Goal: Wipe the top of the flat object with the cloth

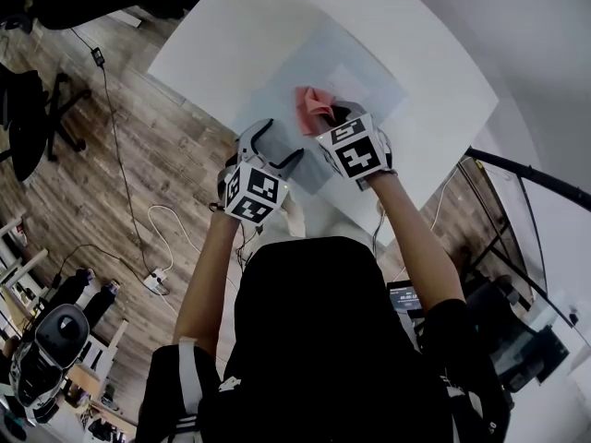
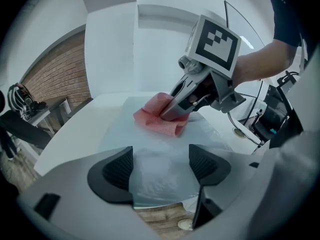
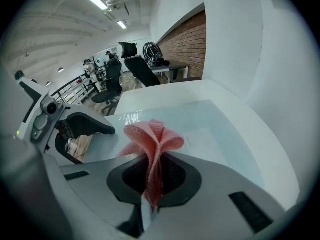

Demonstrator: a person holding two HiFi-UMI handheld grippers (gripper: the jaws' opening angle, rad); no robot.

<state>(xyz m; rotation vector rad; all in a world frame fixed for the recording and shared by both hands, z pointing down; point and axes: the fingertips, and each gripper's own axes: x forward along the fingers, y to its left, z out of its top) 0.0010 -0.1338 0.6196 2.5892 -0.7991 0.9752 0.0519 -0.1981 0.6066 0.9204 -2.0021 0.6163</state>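
Observation:
A flat pale blue-grey sheet (image 1: 355,77) (image 2: 125,129) (image 3: 220,129) lies on the white table (image 1: 222,35). My right gripper (image 1: 331,116) (image 2: 172,111) (image 3: 152,176) is shut on a pink waffle cloth (image 1: 312,105) (image 2: 159,118) (image 3: 152,139), which rests on the sheet near its middle. My left gripper (image 1: 273,155) (image 2: 160,166) (image 3: 87,126) stands open at the sheet's near edge, its jaws either side of that edge with nothing pinched between them.
The table's near edge drops to a wood floor (image 1: 138,155) with cables. Office chairs (image 3: 125,69) and desks stand beyond the table's far side, by a brick wall (image 2: 60,69). A monitor and cables (image 2: 272,119) sit to the right.

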